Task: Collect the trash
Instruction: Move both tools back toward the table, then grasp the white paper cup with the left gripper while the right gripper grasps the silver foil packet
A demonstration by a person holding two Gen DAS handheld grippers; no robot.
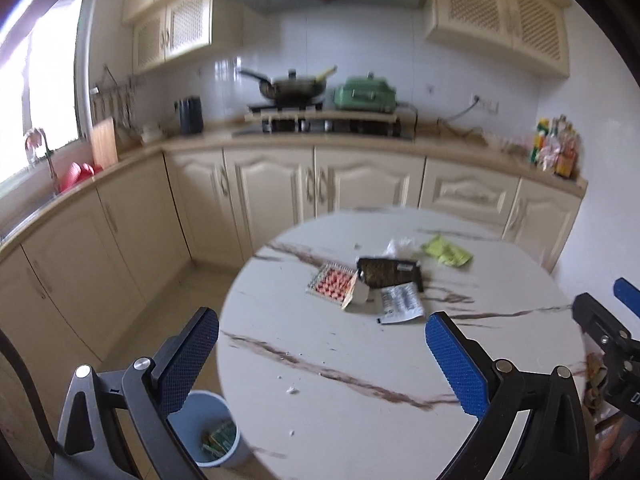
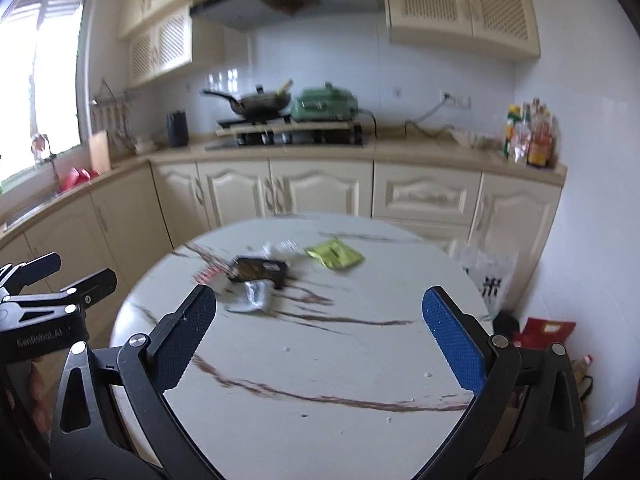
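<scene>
Left gripper (image 1: 322, 354) and right gripper (image 2: 319, 334) held wide apart, empty, above tabletop (image 1: 360, 412); wrappers (image 1: 390, 274) piled mid-tabletop, green packet (image 1: 447, 252) beside; bin (image 1: 216, 432) seen on floor at left

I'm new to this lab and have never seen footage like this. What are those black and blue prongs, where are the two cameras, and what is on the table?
The prongs are two handheld claws; a person carries one in each hand, and no robot arm is involved. Each picture comes from a fisheye camera on one claw, looking forward between its fingers.

The left view shows the left claw, open and empty; the right view shows the right claw, also open and empty.

Both hang over a round marble table in a kitchen. On it lie a green wrapper, a black packet, a silver wrapper, a red-dotted box and small crumbs. A bin stands on the floor beside the table, with some trash inside.
</scene>
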